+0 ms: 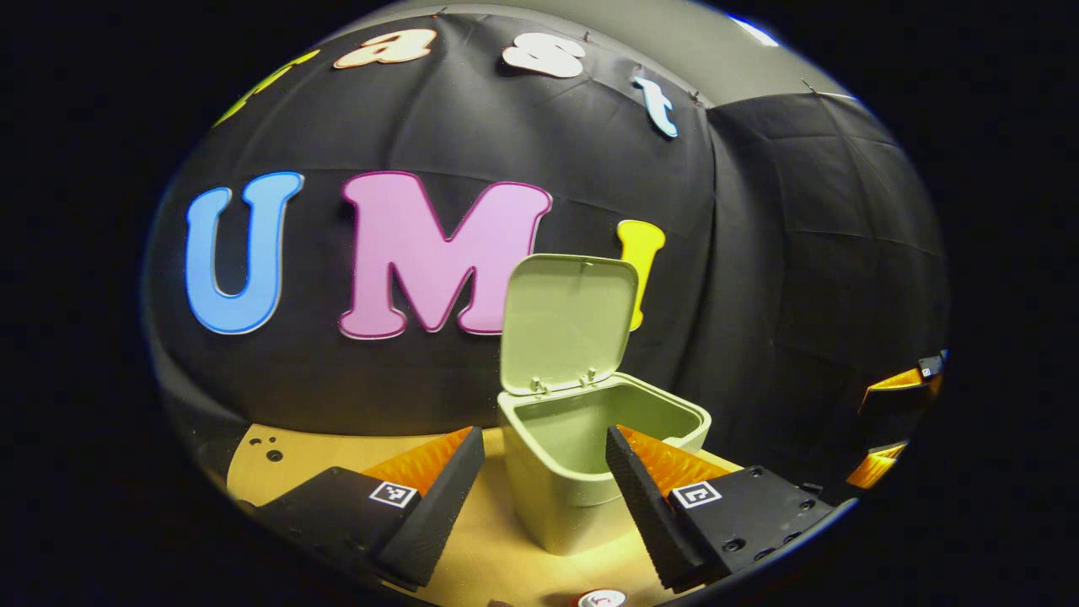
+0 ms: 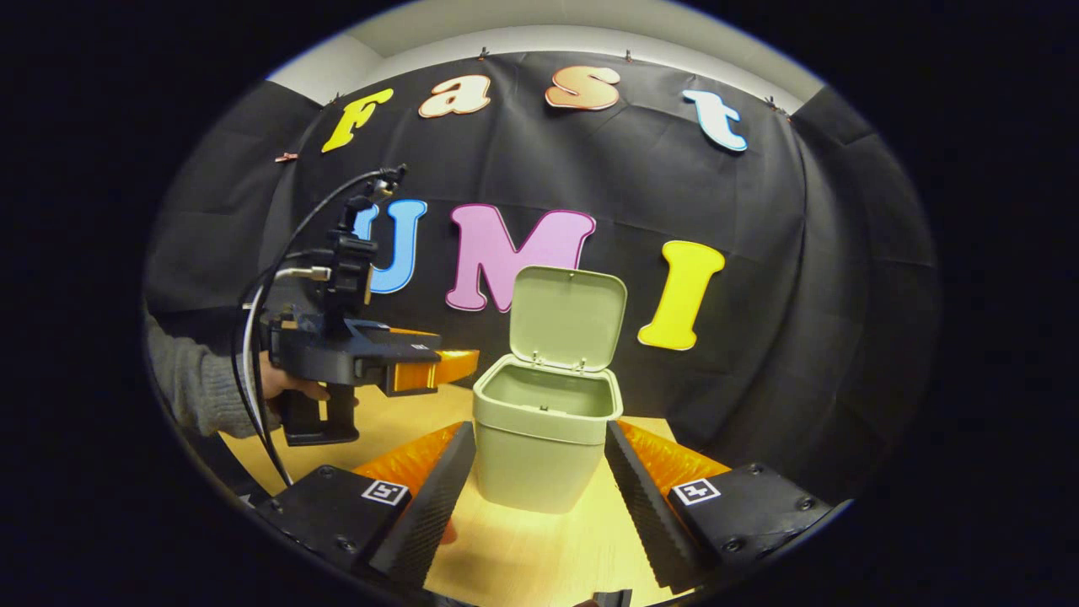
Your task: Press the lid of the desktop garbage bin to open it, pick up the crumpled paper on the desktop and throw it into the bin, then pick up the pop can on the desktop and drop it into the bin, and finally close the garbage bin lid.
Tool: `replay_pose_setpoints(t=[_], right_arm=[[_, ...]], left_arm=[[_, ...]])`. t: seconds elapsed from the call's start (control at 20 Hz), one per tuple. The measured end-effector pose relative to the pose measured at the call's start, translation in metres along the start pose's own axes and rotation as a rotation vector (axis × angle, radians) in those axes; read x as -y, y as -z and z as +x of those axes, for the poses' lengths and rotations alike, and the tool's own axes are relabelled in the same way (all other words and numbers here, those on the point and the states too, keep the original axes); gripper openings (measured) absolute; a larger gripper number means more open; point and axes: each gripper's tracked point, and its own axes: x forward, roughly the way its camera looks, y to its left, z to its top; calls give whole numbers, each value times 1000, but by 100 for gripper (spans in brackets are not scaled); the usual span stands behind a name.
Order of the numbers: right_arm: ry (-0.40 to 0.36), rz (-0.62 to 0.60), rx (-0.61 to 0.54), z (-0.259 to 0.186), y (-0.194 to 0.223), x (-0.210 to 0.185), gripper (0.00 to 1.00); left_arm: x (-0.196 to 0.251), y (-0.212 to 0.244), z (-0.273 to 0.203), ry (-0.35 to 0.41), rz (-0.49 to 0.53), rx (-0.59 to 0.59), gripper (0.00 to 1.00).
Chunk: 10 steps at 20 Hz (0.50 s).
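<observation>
Left gripper point(image 1: 544, 472): jaws spread wide, nothing between them; fingers point at the bin from its near side; in the right gripper view it hangs above the tabletop to the left of the bin point(image 2: 438, 368), held level by a hand point(image 2: 287, 384) in a grey sleeve point(image 2: 190, 388), cables point(image 2: 270, 278) looping off its back
Right gripper point(image 2: 539, 489): jaws equally wide, holding nothing; the bin stands between and beyond the fingers, apart from both
Garbage bin point(image 1: 582, 472): pale green, upright on the wooden desktop point(image 2: 523, 548), long axis vertical; mouth faces up; what lies inside I cannot tell
Lid point(image 2: 566, 319): swung up on its rear hinge, standing nearly vertical, inner face toward both cameras
Pop can point(image 1: 602, 598): only a round top shows at the bottom edge of the left gripper view, near the left gripper; its orientation I cannot tell
</observation>
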Motion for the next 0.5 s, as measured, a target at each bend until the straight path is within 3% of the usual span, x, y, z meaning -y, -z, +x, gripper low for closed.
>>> replay_pose_setpoints(t=[0.5], right_arm=[[-201, 3, -141, 32, 53, -58, 98]], left_arm=[[-59, 24, -85, -158, -31, -36, 96]])
